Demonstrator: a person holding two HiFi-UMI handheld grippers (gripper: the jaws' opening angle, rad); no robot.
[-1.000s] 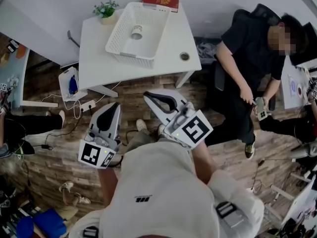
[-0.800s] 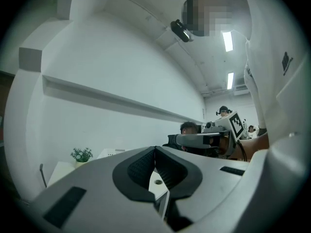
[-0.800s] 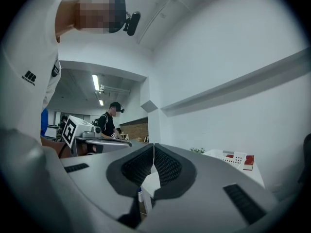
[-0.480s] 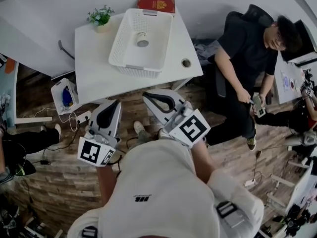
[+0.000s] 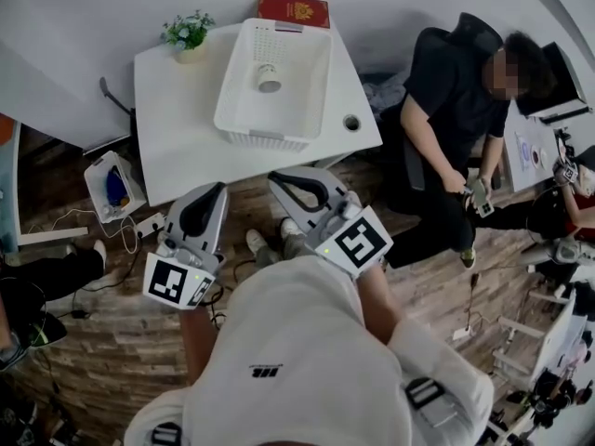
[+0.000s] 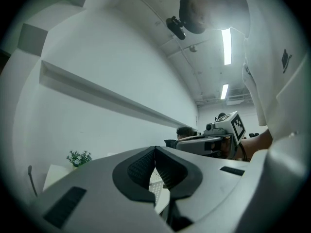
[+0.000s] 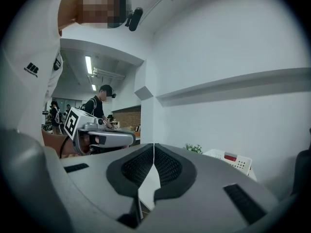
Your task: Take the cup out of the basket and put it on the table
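Observation:
A small white cup (image 5: 269, 78) lies inside the white plastic basket (image 5: 275, 128) on the white table (image 5: 186, 133), in the head view. My left gripper (image 5: 215, 190) hangs shut and empty below the table's front edge. The right gripper (image 5: 276, 180) is also shut on nothing, just in front of the table near the basket's front wall. In the left gripper view my left gripper (image 6: 155, 148) shows its tips touching, with a strip of the basket (image 6: 156, 188) behind. My right gripper (image 7: 154, 145) has its tips together, and the basket (image 7: 236, 162) sits to the right.
A small potted plant (image 5: 189, 32) stands at the table's back left corner and a red box (image 5: 294, 10) behind the basket. A round hole (image 5: 351, 122) is in the table's right corner. A seated person in black (image 5: 456, 110) is to the right. Cables and a white bin (image 5: 110, 186) lie on the floor left.
The view has swung so the table and basket sit a little higher and more to the right. Both grippers stay shut and low in front of the table.

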